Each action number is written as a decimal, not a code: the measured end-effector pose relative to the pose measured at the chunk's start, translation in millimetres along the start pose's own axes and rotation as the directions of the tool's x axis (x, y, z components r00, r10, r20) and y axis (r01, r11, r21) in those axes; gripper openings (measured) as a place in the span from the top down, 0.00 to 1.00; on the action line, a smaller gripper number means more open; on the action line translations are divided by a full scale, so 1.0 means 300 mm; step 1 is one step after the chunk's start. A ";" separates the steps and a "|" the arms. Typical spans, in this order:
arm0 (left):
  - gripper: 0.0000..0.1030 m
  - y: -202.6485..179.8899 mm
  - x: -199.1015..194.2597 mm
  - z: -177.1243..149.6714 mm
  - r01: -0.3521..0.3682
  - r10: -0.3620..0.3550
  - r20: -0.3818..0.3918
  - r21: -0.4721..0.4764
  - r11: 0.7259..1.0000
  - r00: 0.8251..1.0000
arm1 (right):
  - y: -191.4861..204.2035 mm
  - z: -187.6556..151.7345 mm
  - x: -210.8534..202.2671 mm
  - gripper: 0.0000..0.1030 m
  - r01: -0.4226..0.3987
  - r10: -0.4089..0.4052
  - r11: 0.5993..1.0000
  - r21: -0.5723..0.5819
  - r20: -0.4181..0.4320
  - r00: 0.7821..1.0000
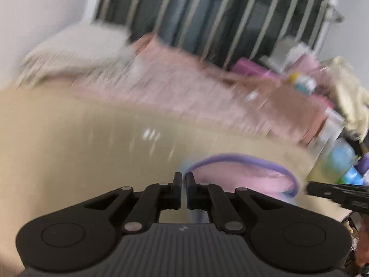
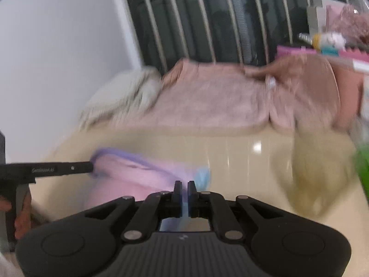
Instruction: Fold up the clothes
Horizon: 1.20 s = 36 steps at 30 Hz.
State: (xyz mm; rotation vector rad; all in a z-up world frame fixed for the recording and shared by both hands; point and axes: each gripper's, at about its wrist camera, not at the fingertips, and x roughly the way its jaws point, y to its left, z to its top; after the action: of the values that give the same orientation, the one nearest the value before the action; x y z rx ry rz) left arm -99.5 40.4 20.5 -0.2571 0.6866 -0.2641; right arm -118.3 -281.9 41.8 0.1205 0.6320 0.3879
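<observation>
Both views blurred. My left tool (image 1: pixel 183 177) clenched on left end of pink garment (image 1: pixel 242 180) at its purple trim; my right tool (image 2: pixel 184 185) clenched on opposite end, by the blue patch. Garment hangs stretched between tools, just above beige surface (image 1: pixel 69 138), long axis running tool to tool. Pink towel (image 2: pixel 207 97) lies beyond, well apart. I judge fold needs both ends carried forward together.

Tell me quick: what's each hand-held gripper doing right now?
Left hand-held gripper: shut on the pink garment at its purple-trimmed edge.
Right hand-held gripper: shut on the same garment's other end.
</observation>
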 end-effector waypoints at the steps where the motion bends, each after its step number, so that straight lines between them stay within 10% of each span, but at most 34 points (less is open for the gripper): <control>1: 0.94 0.016 -0.017 -0.008 0.016 -0.017 -0.003 -0.026 1.000 1.000 | 0.003 -0.034 -0.023 0.91 0.008 -0.008 1.000 -0.005 -0.016 1.000; 5: 0.61 0.038 -0.081 0.034 0.074 -0.067 0.075 -0.097 0.992 0.995 | 0.031 -0.008 -0.079 0.68 0.005 -0.004 1.000 -0.010 0.065 0.998; 13: 0.62 -0.094 0.073 0.010 0.092 -0.092 0.004 -0.001 0.996 0.996 | 0.171 -0.010 0.142 0.71 -0.014 0.011 0.990 -0.137 -0.019 1.000; 18: 0.57 -0.095 0.028 -0.031 0.078 -0.078 0.007 -0.015 0.997 0.997 | 0.078 -0.087 0.083 0.66 0.039 -0.039 0.999 -0.005 0.003 0.999; 22: 0.38 -0.123 0.003 -0.032 -0.030 0.029 0.059 0.009 1.000 0.998 | 0.119 -0.079 0.045 0.42 0.099 -0.095 0.994 -0.044 0.083 0.992; 31: 0.39 -0.188 0.041 -0.111 -0.058 0.050 0.066 0.123 0.991 0.997 | 0.164 -0.214 0.089 0.41 0.149 -0.132 0.984 -0.099 0.159 0.978; 36: 0.67 -0.195 0.025 -0.126 0.008 -0.013 0.043 0.115 0.993 0.999 | 0.160 -0.253 0.072 0.61 0.114 -0.087 0.987 -0.117 0.218 0.972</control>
State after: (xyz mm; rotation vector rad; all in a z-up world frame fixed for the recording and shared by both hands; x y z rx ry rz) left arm -127.4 -22.2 6.4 -0.1564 0.6243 -0.3057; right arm -162.8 -229.8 -20.1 0.0056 0.3985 0.3115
